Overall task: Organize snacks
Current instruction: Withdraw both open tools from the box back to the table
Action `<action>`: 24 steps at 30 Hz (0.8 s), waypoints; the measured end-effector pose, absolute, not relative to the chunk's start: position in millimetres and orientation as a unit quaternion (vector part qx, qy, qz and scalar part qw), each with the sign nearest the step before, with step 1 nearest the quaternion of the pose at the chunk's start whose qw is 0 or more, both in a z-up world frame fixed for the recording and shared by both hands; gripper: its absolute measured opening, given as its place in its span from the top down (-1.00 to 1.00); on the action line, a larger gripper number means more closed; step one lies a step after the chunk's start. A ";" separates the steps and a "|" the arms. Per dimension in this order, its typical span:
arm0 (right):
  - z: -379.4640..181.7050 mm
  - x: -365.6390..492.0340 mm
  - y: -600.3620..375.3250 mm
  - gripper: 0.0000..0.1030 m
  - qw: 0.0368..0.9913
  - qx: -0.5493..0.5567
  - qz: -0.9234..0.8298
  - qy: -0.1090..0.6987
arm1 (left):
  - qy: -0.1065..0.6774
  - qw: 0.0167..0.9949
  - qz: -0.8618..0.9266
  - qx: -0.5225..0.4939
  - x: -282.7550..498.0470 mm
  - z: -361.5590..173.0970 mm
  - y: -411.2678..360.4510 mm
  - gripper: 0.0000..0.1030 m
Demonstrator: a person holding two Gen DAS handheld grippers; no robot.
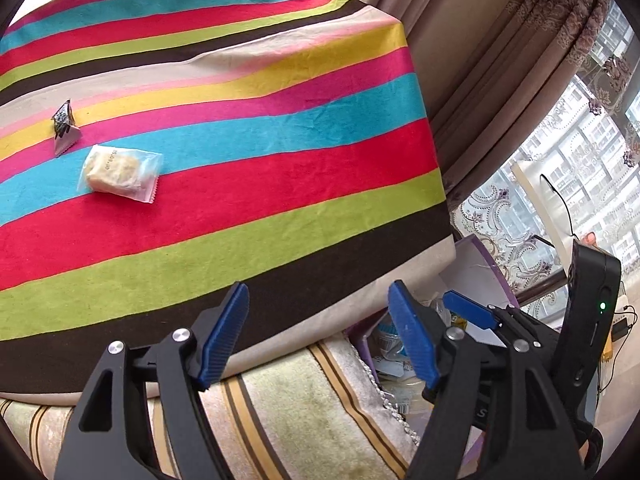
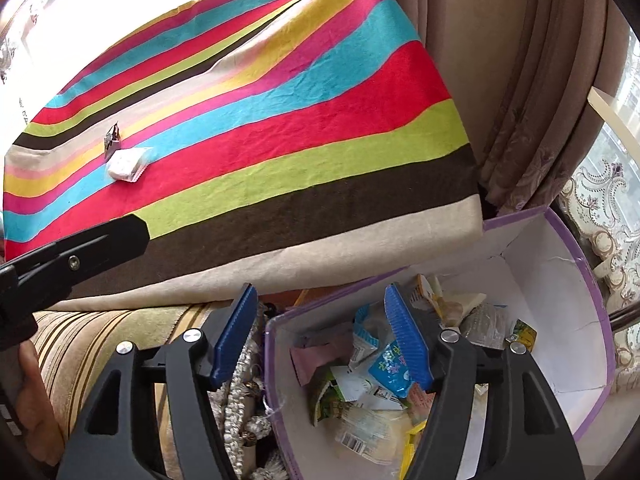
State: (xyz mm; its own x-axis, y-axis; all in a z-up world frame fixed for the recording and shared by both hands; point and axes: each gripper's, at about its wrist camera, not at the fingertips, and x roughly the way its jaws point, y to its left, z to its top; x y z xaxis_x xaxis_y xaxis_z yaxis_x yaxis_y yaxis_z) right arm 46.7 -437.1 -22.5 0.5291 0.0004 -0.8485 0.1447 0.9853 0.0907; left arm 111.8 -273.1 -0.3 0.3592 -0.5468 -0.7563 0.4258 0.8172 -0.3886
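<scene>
Looking ahead, both claws are spread and empty. The clear-wrapped pastry sits far left on the striped bench, long side running left-right, so my left claw is closer than the right claw, which hangs over the snack box.

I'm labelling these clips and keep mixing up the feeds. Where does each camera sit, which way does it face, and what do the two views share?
Left wrist: on the left gripper, jaws open and empty, facing down over the striped tablecloth; the right gripper shows at its right.
Right wrist: on the right gripper, open, nothing between its pads, above the purple-trimmed box of packets; the left gripper's finger and a hand show at left.
Shared: tablecloth, clear-wrapped pastry, small dark packet, box, curtains.
</scene>
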 end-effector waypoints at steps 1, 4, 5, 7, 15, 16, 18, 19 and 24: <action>-21.7 49.1 -433.4 -0.30 0.871 0.073 -0.039 0.484 | 0.482 0.823 -0.292 -0.065 112.9 -0.9 -269.0 -0.41; -19.5 57.3 -421.2 -0.38 0.872 0.067 -0.031 0.484 | 0.483 0.826 -0.280 -0.074 120.7 -1.5 -257.2 -0.41; -18.9 60.4 -416.9 -0.39 0.872 0.065 -0.029 0.484 | 0.483 0.827 -0.277 -0.076 123.1 -1.6 -253.8 -0.41; -18.4 66.2 -409.1 -0.41 0.872 0.062 -0.023 0.485 | 0.482 0.830 -0.270 -0.079 128.7 -1.5 -246.8 -0.41; -15.9 91.9 -375.9 -0.46 0.871 0.041 0.002 0.489 | 0.475 0.844 -0.229 -0.101 158.3 -3.3 -206.7 -0.41; -15.8 95.6 -371.6 -0.46 0.871 0.037 0.006 0.490 | 0.475 0.846 -0.221 -0.105 163.6 -4.0 -200.0 -0.41; -15.5 101.9 -363.8 -0.46 0.871 0.032 0.011 0.490 | 0.475 0.848 -0.207 -0.115 174.1 -5.8 -185.3 -0.41; -15.5 105.0 -360.8 -0.46 0.871 0.030 0.014 0.490 | 0.474 0.849 -0.199 -0.119 180.0 -6.6 -177.0 -0.41; -15.0 119.6 -344.4 -0.51 0.871 0.022 0.030 0.489 | 0.469 0.856 -0.165 -0.141 211.4 -11.5 -138.7 -0.38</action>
